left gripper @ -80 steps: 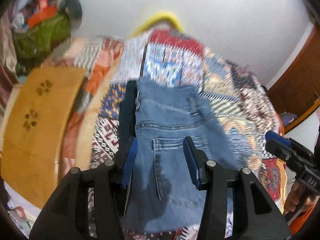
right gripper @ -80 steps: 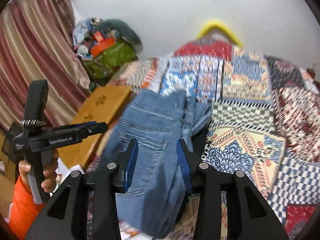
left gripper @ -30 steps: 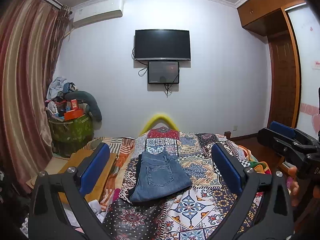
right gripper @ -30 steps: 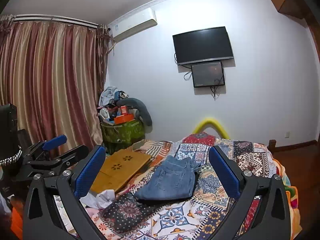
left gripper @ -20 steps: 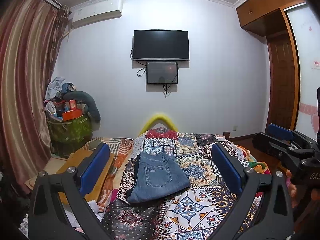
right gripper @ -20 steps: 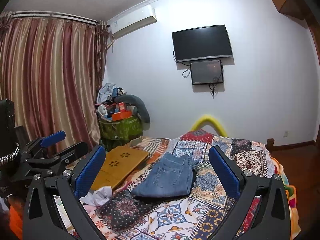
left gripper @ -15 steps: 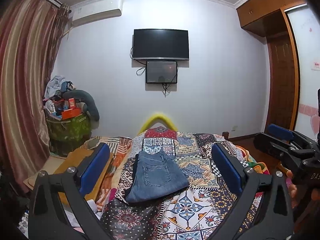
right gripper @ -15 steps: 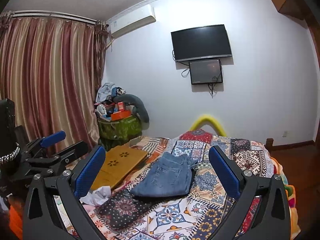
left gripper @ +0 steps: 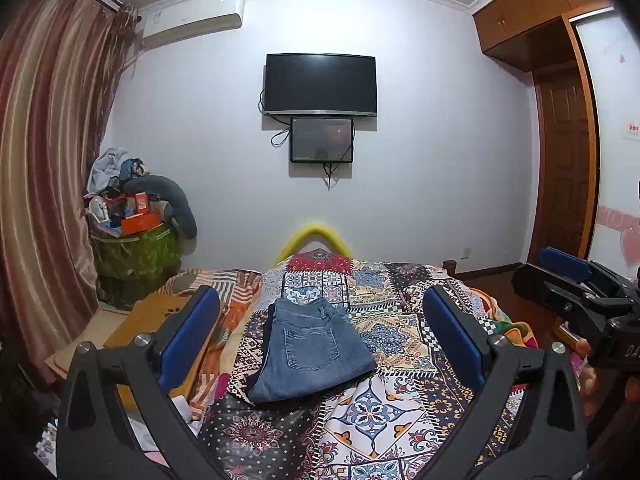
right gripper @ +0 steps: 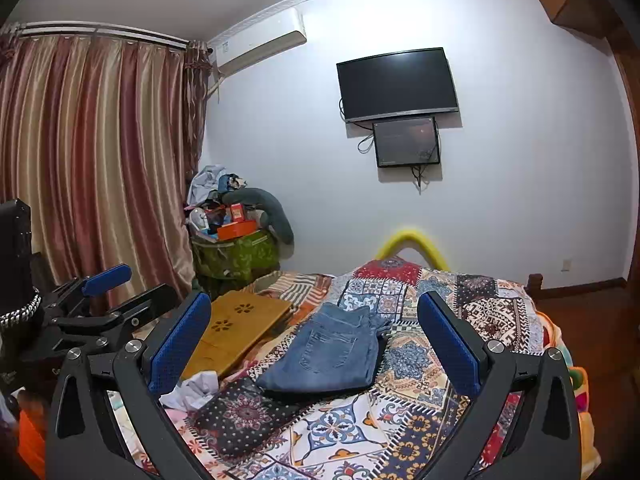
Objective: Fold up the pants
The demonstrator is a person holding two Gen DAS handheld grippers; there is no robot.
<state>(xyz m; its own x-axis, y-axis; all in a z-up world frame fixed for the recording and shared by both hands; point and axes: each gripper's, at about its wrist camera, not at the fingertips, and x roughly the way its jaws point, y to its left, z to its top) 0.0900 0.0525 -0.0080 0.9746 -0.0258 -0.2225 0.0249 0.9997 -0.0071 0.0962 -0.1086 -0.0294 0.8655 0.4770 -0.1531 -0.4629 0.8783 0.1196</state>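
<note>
A pair of blue jeans (left gripper: 310,350) lies folded into a compact rectangle on the patchwork bedspread (left gripper: 400,408), back pocket up. It also shows in the right wrist view (right gripper: 332,354). My left gripper (left gripper: 320,336) is wide open and empty, held well back from and above the bed. My right gripper (right gripper: 316,340) is wide open and empty too, held back the same way. The right gripper shows at the right edge of the left wrist view (left gripper: 576,292). The left gripper shows at the left edge of the right wrist view (right gripper: 104,304).
A wooden lap tray (right gripper: 236,328) lies on the bed left of the jeans, with crumpled white cloth (right gripper: 192,394) near it. A green basket piled with clutter (right gripper: 234,252) stands by the curtain (right gripper: 92,160). A TV (left gripper: 320,84) hangs on the far wall. A wooden door (left gripper: 564,168) is at the right.
Both grippers have let go of the jeans, opened wide and pulled far back from the bed. Over the last second the views have barely shifted.
</note>
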